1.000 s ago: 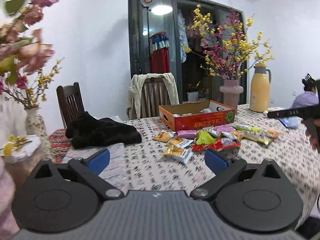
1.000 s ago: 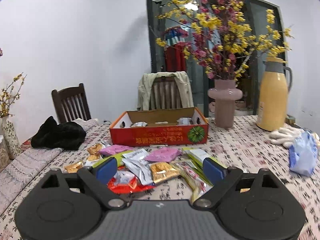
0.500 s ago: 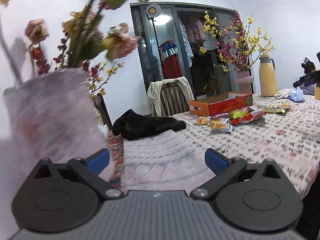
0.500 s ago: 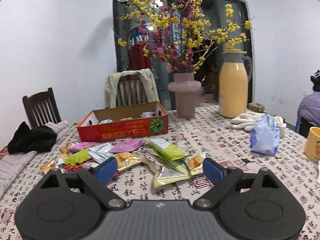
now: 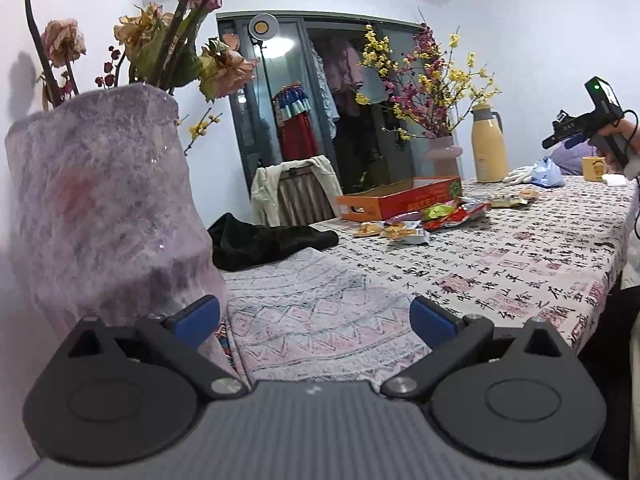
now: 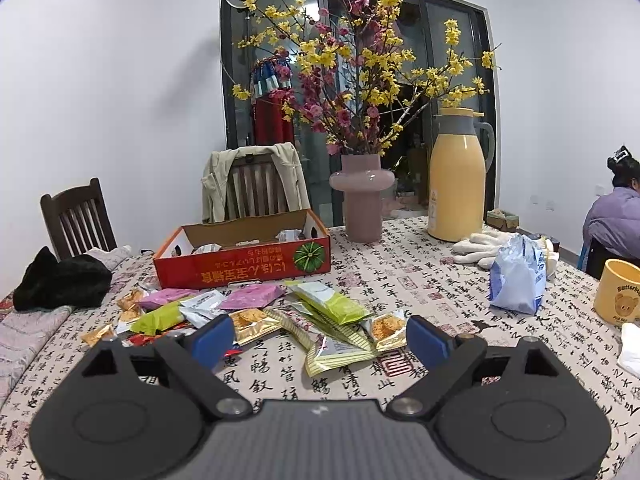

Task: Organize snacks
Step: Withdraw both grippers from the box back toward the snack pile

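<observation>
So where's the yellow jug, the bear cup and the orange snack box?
Yellow thermos jug (image 6: pixel 456 184), right wrist view, middle of its body.
Yellow bear mug (image 6: pixel 618 292), right wrist view, its side by the bear.
Orange cardboard box (image 6: pixel 244 266), right wrist view, its printed front wall.

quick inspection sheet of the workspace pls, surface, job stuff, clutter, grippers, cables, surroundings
surface: table under a white cloth printed with black calligraphy; a pale pink patterned cloth covers one end.
job's things: loose foil snack packets heaped in front of the open red cardboard box, which holds a few packets.
clutter: black fuzzy garment, pink vase of yellow and red blossom, yellow thermos jug, white gloves, blue-white plastic bag, yellow mug, mottled purple vase close beside the left gripper.
grippers: left gripper open, empty; right gripper open, empty, facing the packets.
cables: thin dark cable hanging at the right edge of the left wrist view.
surroundings: two wooden chairs, one draped with a beige jacket; a seated person in purple.
</observation>
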